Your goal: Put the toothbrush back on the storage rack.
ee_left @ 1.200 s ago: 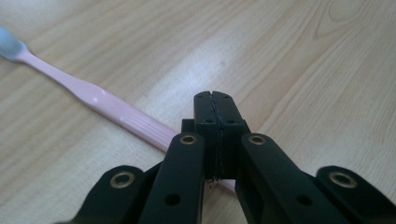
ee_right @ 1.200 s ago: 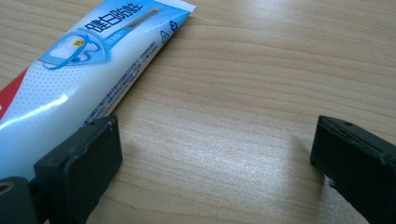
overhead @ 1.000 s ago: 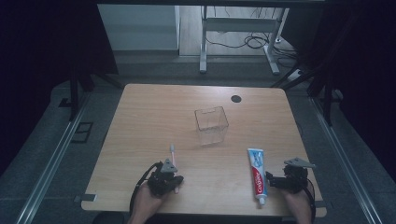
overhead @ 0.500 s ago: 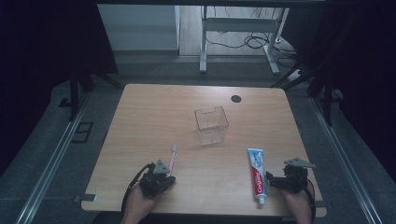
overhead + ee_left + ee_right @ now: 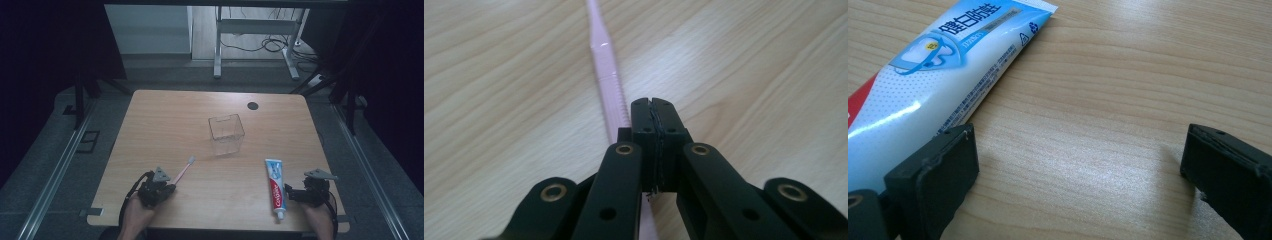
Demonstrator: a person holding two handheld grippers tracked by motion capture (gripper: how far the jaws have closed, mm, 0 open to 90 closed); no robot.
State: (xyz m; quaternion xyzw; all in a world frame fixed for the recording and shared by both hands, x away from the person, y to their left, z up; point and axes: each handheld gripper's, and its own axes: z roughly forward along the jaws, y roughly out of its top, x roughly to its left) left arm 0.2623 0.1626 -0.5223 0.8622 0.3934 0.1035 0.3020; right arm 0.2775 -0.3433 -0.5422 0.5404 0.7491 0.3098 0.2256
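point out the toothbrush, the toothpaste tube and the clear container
toothbrush [image 5: 183, 169]: high view, middle of the pink handle.
toothpaste tube [image 5: 275, 187]: high view, red and white middle of the body.
clear container [image 5: 226, 134]: high view, front wall.

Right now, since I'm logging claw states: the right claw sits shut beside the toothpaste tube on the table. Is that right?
Not quite. The right claw is open: its jaws stand wide apart with bare wood between them, as the right gripper view shows. It does sit beside the toothpaste tube on the table.
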